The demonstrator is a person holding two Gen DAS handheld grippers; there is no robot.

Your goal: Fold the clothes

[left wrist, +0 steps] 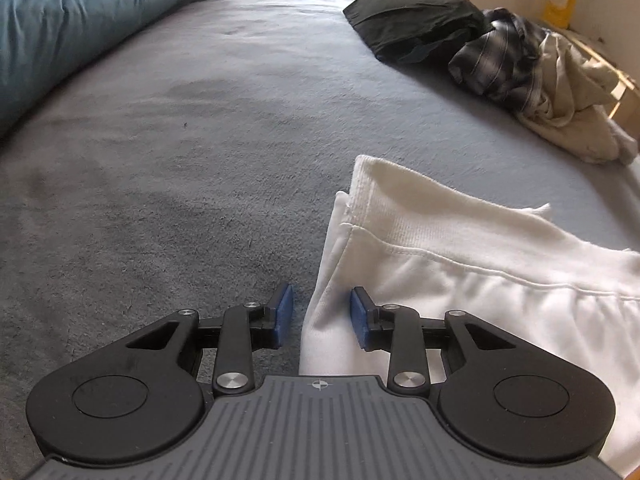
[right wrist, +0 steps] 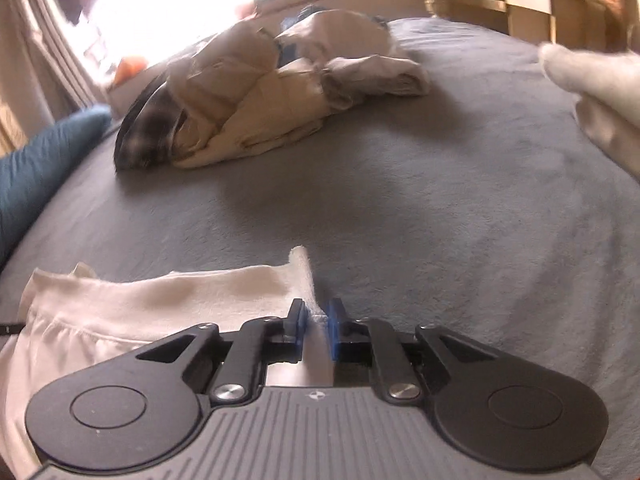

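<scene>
Here the right hand-held gripper (right wrist: pixel 316 322) pinches the white garment's (right wrist: pixel 160 300) corner; the left hand-held gripper (left wrist: pixel 321 312) gapes over its edge.

Left gripper (left wrist: pixel 322 314) is angled down with its blue pads parted, nothing pinched, one pad each side of a white fabric edge. Right gripper (right wrist: pixel 318 328) tilts down too, pads nearly together, clamping white cloth.

Home bedroom: grey-blanketed bed (left wrist: pixel 180 160), blue pillow (left wrist: pixel 60 32), heaped clothes (right wrist: pixel 260 100)
</scene>
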